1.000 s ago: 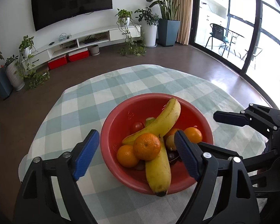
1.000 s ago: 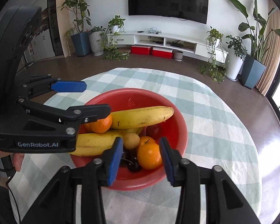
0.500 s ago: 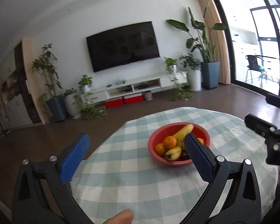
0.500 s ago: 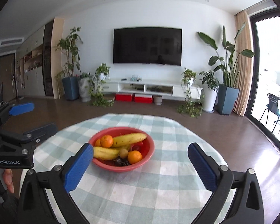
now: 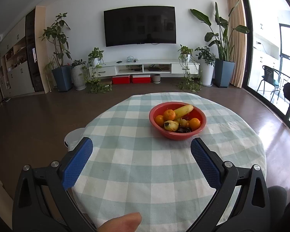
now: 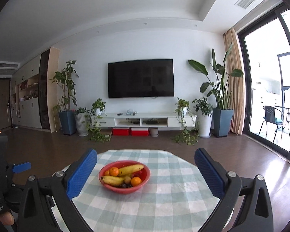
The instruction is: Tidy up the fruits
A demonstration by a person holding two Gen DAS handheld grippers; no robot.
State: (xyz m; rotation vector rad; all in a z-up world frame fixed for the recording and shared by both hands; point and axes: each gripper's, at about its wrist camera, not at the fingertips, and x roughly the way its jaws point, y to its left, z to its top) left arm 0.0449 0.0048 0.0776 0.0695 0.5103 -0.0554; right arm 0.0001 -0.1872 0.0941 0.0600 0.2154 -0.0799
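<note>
Left gripper (image 5: 141, 160) and right gripper (image 6: 145, 171): both with jaws spread wide, nothing between the pads, held back at the near edge of the table (image 5: 145, 183), well apart from the fruit. Both aim slightly downward toward the red bowl (image 5: 183, 135). Bananas (image 6: 131, 169), oranges (image 5: 169, 114) and small fruits all sit inside it. No loose fruit on the checked cloth; task looks finished.

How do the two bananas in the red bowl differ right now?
The upper banana lies on top of the pile, its tip reaching toward the far rim of the red bowl; the lower banana sits nearer the front, partly tucked under it. The upper banana looks clean yellow; the lower banana shows a dark, browned end. Both lie inside the bowl among the oranges, untouched by either gripper.
</note>
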